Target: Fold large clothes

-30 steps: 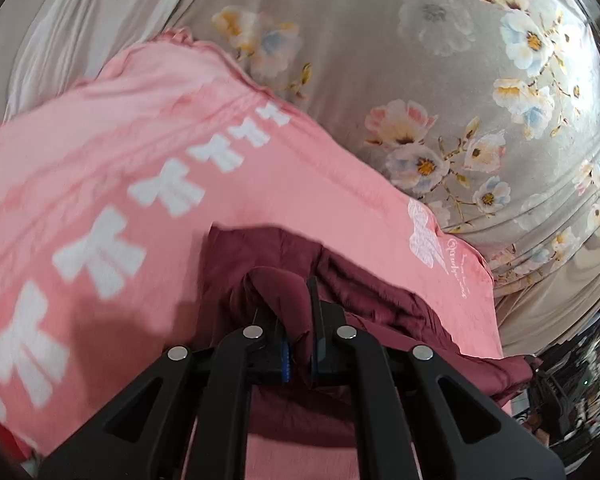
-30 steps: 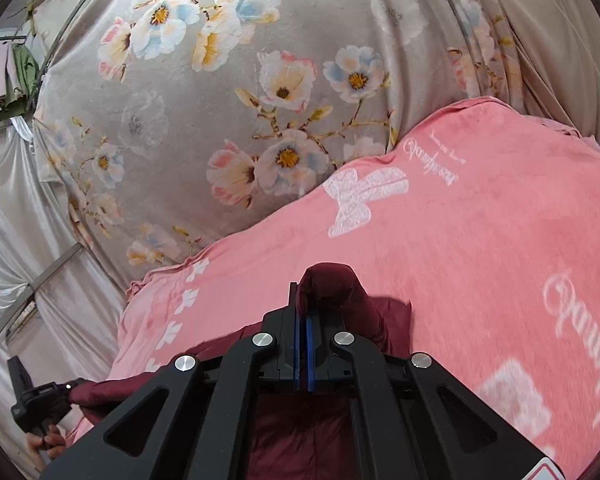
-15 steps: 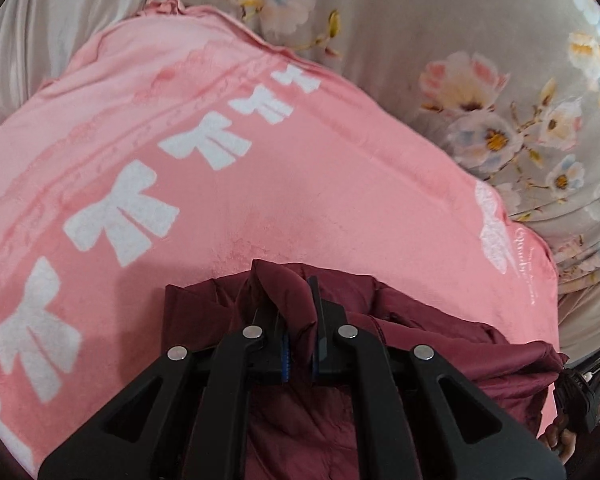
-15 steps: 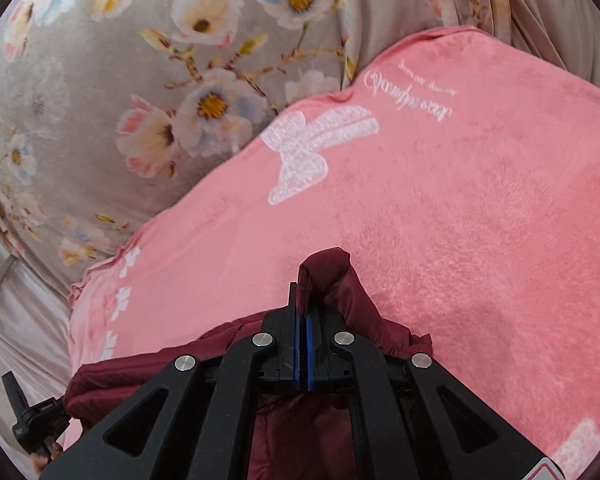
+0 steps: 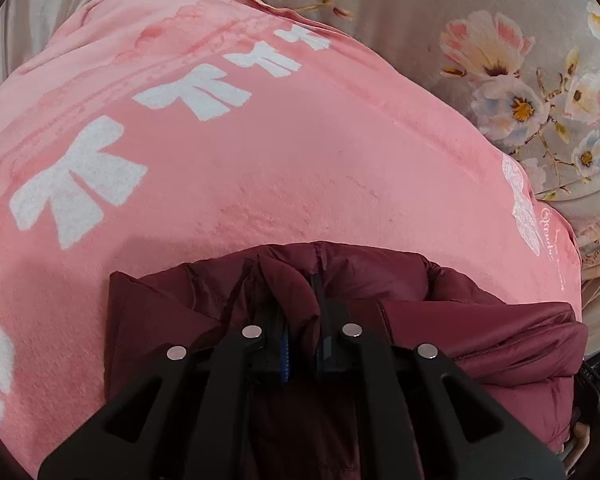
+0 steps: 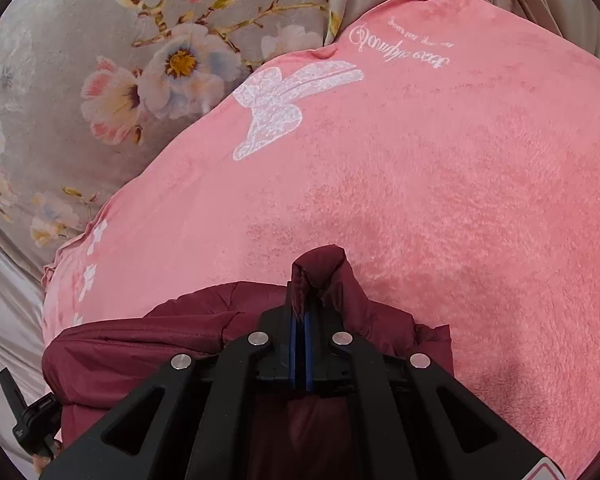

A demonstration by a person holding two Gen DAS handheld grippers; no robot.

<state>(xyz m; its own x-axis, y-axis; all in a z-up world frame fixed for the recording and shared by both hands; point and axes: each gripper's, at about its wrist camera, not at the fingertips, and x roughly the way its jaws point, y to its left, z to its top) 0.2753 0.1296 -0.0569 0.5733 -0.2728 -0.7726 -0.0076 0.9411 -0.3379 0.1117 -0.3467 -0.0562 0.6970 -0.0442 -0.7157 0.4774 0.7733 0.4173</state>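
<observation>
Claws: left claw (image 5: 302, 320) and right claw (image 6: 300, 312) each clamp a pinch of the maroon jacket (image 5: 440, 312), jaws nearly together.
Jacket: puffy, bunched low at the near edge of the pink blanket (image 5: 280, 160).
Progress: early, I judge; no flat fold shows, spreading and folding remain.
Beyond: floral bedsheet (image 6: 100, 60).

Jacket (image 5: 440, 320): dark maroon, plain, slight sheen. Blanket (image 5: 300, 160): salmon pink, fuzzy, row of white bow prints along one edge, one pale lace-patterned bow and white script near a corner. Bedsheet (image 6: 80, 80): grey-beige, printed with pink, cream and blue-white flowers, yellow centres. Gripper frames black; fingers (image 6: 294, 340) faced blue.
</observation>
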